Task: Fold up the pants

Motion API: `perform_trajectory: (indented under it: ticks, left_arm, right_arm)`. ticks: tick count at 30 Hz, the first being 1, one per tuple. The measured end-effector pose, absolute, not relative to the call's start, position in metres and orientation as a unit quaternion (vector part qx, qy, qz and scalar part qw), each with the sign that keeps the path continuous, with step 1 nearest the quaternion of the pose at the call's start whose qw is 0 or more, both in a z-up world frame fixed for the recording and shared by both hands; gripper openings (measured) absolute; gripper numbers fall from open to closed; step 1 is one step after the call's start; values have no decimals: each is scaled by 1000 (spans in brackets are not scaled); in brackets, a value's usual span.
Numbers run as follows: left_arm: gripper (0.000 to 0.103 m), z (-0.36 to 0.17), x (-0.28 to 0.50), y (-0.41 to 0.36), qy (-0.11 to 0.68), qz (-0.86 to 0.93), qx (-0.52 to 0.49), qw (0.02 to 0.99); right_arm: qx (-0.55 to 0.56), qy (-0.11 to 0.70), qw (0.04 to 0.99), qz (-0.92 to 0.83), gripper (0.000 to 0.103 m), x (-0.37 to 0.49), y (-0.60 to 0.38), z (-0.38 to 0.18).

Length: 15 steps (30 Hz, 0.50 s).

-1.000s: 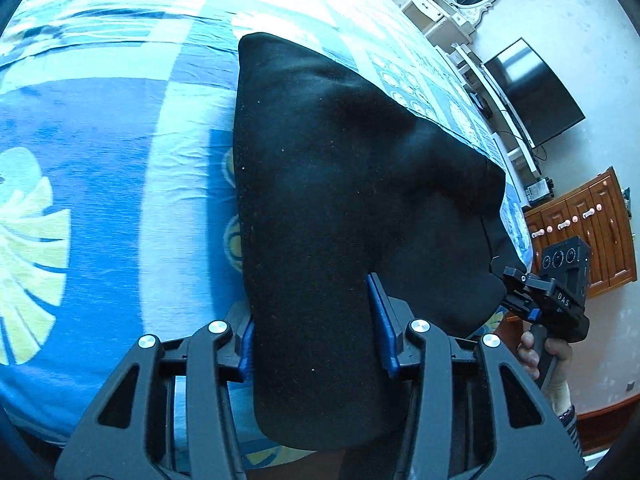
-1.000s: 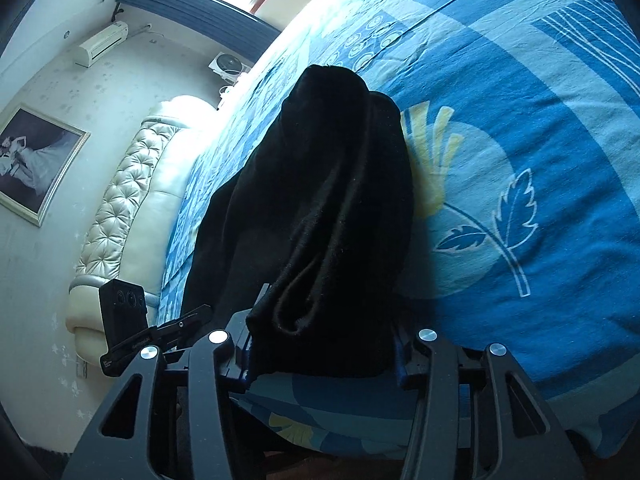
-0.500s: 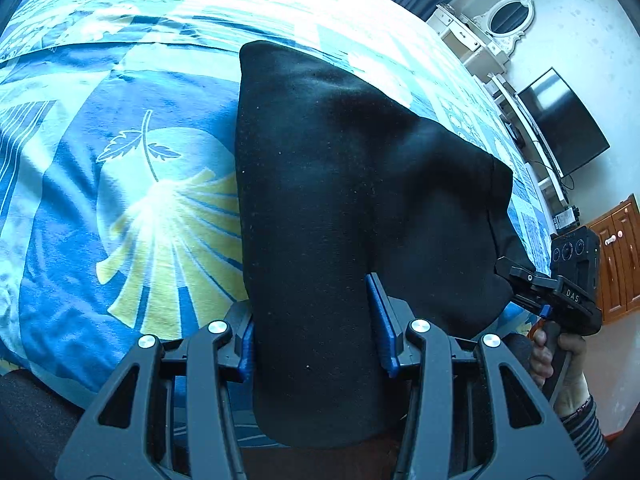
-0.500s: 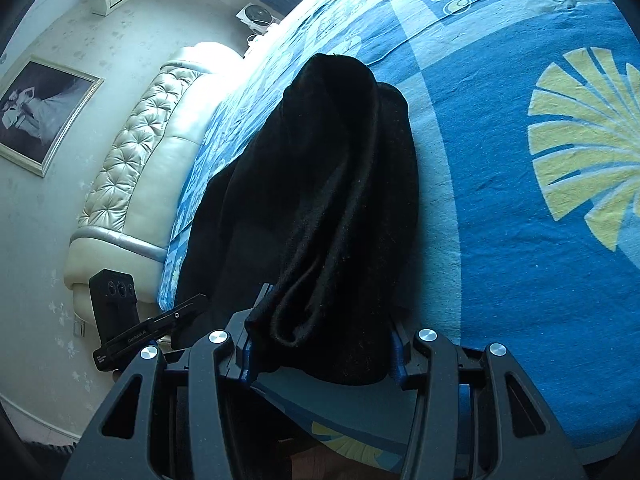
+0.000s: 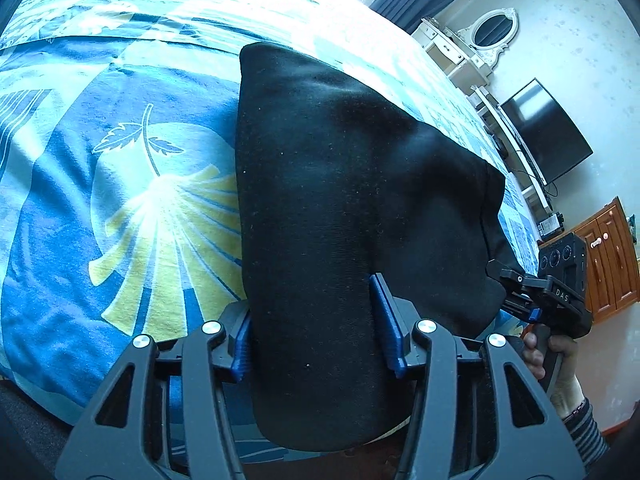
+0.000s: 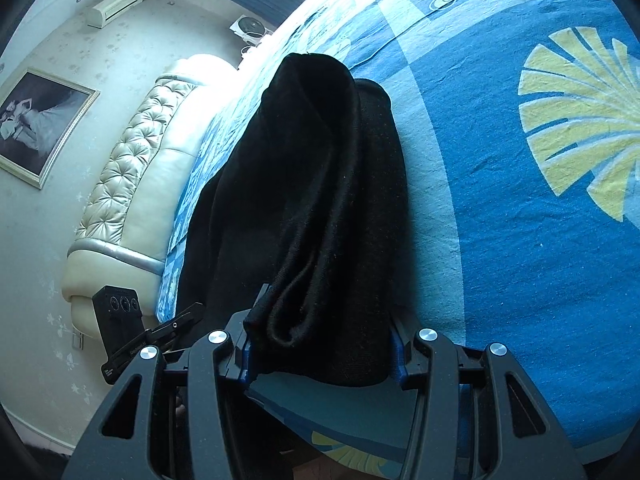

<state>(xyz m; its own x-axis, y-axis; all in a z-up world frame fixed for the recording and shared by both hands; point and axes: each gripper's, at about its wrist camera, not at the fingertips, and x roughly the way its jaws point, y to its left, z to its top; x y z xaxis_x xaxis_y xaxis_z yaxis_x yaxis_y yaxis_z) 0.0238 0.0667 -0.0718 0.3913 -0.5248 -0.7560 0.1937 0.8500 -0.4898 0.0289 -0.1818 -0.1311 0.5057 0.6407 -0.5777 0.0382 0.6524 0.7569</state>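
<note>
Evidently mid-fold: both the left gripper [image 5: 316,336] and right gripper [image 6: 320,344] had their fingers clamped on the black pants [image 5: 340,200], lower centre of each frame; next, lay that edge across the bed [image 5: 80,240].

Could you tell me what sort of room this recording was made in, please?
Most likely a home bedroom: the black pants lie on a bed's blue patterned bedspread, backed by a tufted cream headboard, with a dressing table and oval mirror nearby.

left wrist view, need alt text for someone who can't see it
Black pants fill the middle of the frame, draped between the left gripper's two blue-padded fingers over a blue leaf-print bedspread. At right, a hand holds the right gripper on another part of the pants; a dark TV stands behind.
</note>
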Motion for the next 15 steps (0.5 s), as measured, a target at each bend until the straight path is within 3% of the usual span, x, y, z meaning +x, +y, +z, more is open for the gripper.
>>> perform_trajectory:
  ticks: [15]
  left_arm:
    - [52, -74, 23, 74, 499, -225, -168, 820]
  right_arm:
    - [383, 435, 792, 190, 50, 28, -181, -131]
